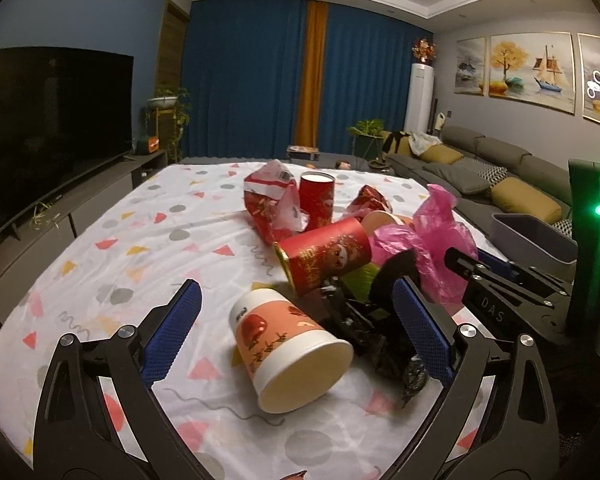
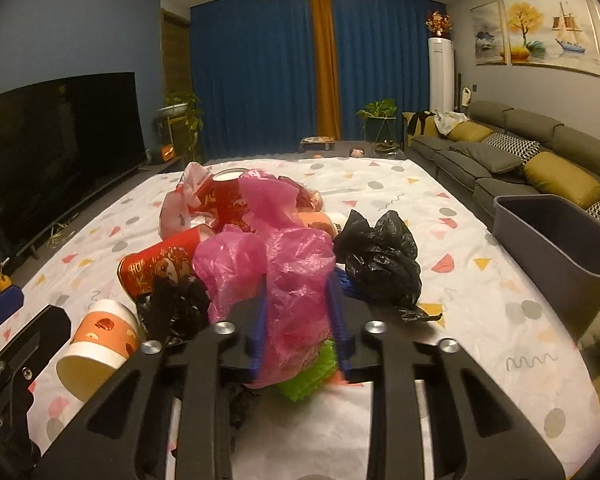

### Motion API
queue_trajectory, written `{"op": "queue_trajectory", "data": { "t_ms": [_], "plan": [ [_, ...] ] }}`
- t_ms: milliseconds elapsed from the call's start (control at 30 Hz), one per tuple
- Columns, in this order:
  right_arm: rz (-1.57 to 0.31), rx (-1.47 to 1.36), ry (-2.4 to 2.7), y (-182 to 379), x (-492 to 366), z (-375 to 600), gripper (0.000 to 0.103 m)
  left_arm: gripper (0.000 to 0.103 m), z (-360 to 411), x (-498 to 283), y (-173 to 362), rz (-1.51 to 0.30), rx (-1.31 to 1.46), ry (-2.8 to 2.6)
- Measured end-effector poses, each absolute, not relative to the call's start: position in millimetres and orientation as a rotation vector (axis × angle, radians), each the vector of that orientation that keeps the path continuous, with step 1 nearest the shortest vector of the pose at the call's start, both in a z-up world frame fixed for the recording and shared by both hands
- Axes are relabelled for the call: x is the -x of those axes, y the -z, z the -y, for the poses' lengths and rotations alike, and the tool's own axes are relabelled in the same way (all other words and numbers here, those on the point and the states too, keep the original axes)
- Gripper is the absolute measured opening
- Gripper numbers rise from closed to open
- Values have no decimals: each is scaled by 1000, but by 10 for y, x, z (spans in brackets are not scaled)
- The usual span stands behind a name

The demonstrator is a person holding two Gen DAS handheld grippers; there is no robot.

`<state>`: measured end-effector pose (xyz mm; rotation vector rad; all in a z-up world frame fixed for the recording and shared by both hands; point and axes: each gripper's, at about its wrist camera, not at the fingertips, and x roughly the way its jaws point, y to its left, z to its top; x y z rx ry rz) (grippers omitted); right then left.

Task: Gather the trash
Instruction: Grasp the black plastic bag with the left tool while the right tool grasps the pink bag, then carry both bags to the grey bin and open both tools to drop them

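An orange-and-white paper cup (image 1: 290, 344) lies on its side, open mouth turned toward the camera in the left wrist view, on the patterned cloth. Just behind it a red printed cup (image 1: 325, 255) also lies tipped over, touching crumpled black plastic (image 1: 356, 328). Farther back another red cup (image 1: 317, 199) stands upright beside torn red wrapping (image 1: 270, 204). A crumpled pink plastic bag (image 2: 284, 280) sits bunched at the front of the heap (a bright green scrap (image 2: 312, 376) shows beneath it), and a knotted black bag (image 2: 380, 260) rests just to its right. A grey bin (image 2: 556, 240) stands open at the cloth's right edge.
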<state>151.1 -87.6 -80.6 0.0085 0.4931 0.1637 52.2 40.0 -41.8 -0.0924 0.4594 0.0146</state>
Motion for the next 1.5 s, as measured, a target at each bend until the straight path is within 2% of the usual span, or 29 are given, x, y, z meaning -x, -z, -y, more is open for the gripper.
{"op": "queue_trajectory", "data": {
  "t_ms": [33,133,433,633,733,767,867,1200,1500],
  "plan": [
    [-491,-11,-164,803,-1501,904,15,94,-375,-529,420,-460,90,-6],
    [-461,-25,-156,760,-1442,983,12,92,-274,-545,419,-462,75,27],
    [-376,-60,-83,564,-1186,1345,12,73,56,-783,507,-511,57,137],
    [-372,-85,-50,555,-1066,1555,11,47,203,-1039,632,-588,41,177],
    [-373,-95,-38,560,-1037,1634,11,24,229,-1110,693,-619,45,193],
    [-372,-98,-35,568,-1022,1665,11,12,230,-1120,704,-627,49,194],
    [-370,-102,-29,564,-997,1722,11,5,198,-1133,708,-628,58,192],
    [-338,-123,2,481,-916,1895,11,4,205,-968,227,-505,109,252],
    [-297,-136,84,322,-894,2224,11,4,686,-1103,-104,-443,88,354]
  ]
}}
